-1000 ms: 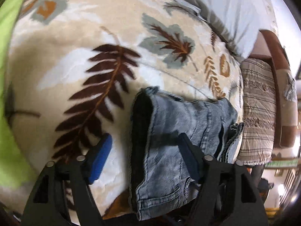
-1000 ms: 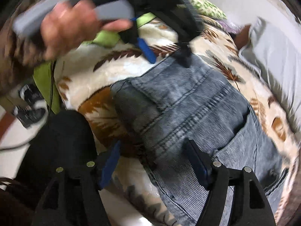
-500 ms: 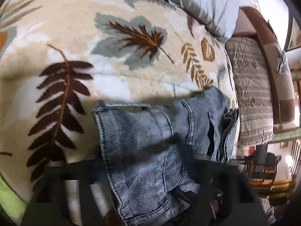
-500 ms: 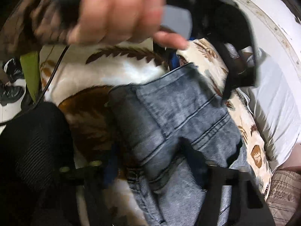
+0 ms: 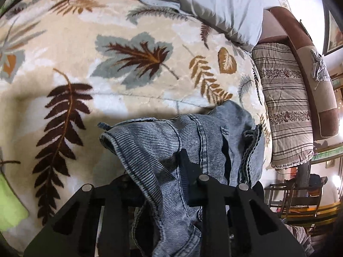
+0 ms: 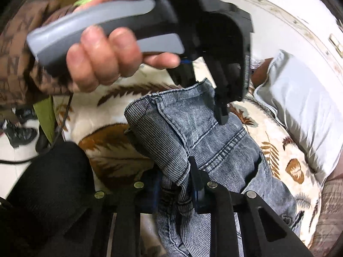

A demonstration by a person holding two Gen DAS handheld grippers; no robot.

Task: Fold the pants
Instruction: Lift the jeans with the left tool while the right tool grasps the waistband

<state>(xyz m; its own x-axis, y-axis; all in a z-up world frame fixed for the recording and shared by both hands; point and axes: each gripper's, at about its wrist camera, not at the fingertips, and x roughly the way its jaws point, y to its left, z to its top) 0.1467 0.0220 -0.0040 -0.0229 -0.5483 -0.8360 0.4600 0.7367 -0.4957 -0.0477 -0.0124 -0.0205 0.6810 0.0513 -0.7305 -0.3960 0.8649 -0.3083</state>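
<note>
Blue-grey denim pants (image 5: 193, 141) lie bunched on a leaf-patterned blanket (image 5: 107, 98). My left gripper (image 5: 158, 167) has its jaws closing on a raised fold of the denim, and cloth drapes over and hides the left finger. In the right wrist view my right gripper (image 6: 174, 175) pinches the waistband edge of the pants (image 6: 184, 124), its jaws closing too. Further along that waistband the left gripper (image 6: 220, 109) holds the far corner, with a person's hand (image 6: 103, 60) around its grey handle. The held edge is lifted off the blanket.
A pale grey pillow (image 5: 214, 4) lies at the far side of the bed. A striped folded quilt (image 5: 285, 98) sits at the right edge beside a brown frame (image 5: 304, 49). Green cloth (image 5: 10, 209) shows at the left. Black fabric (image 6: 49, 182) and shoes (image 6: 19, 132) are below left.
Both grippers went from open around the denim to pinching it. The waistband edge has risen off the blanket and bunched up. The left hand has shifted nearer the right wrist camera.
</note>
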